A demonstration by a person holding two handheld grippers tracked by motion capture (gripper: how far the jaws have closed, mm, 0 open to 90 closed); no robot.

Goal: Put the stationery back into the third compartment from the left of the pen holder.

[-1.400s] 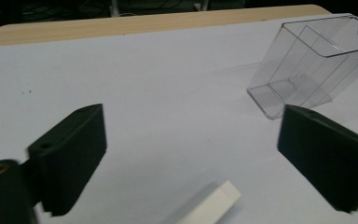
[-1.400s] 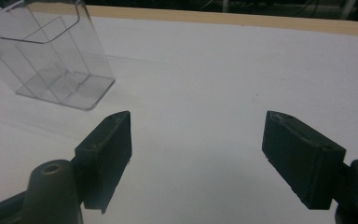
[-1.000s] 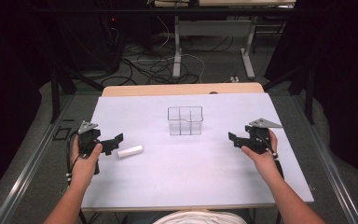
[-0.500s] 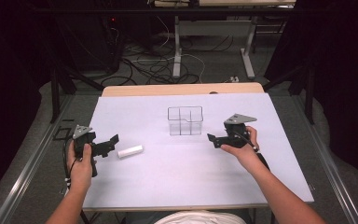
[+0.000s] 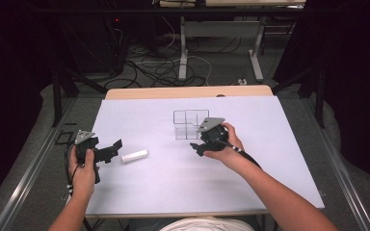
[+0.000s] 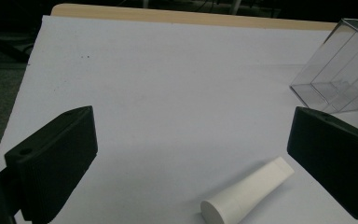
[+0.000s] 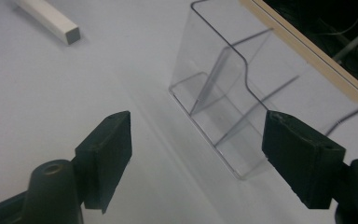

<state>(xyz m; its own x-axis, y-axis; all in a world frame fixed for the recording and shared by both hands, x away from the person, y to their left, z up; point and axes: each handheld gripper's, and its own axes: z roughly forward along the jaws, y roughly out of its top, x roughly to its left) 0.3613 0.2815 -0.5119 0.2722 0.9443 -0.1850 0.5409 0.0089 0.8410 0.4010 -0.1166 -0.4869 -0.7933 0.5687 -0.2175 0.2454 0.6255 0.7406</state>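
High view: my left gripper (image 5: 110, 149) sits at the left side of the white surface (image 5: 173, 187), jaws spread wide, holding nothing. White tube (image 5: 135, 156) lies flat just beside it, to its right, not touching. Left gripper view: tube (image 6: 247, 191) lies low between my jaws, nearer the right one, flat end toward me. Right gripper (image 5: 196, 147) sits near centre, just in front of the clear divided box (image 5: 188, 122), jaws wide, empty. Right gripper view: box (image 7: 242, 102) stands upright between my jaws, closer to the right one; can't tell if it touches.
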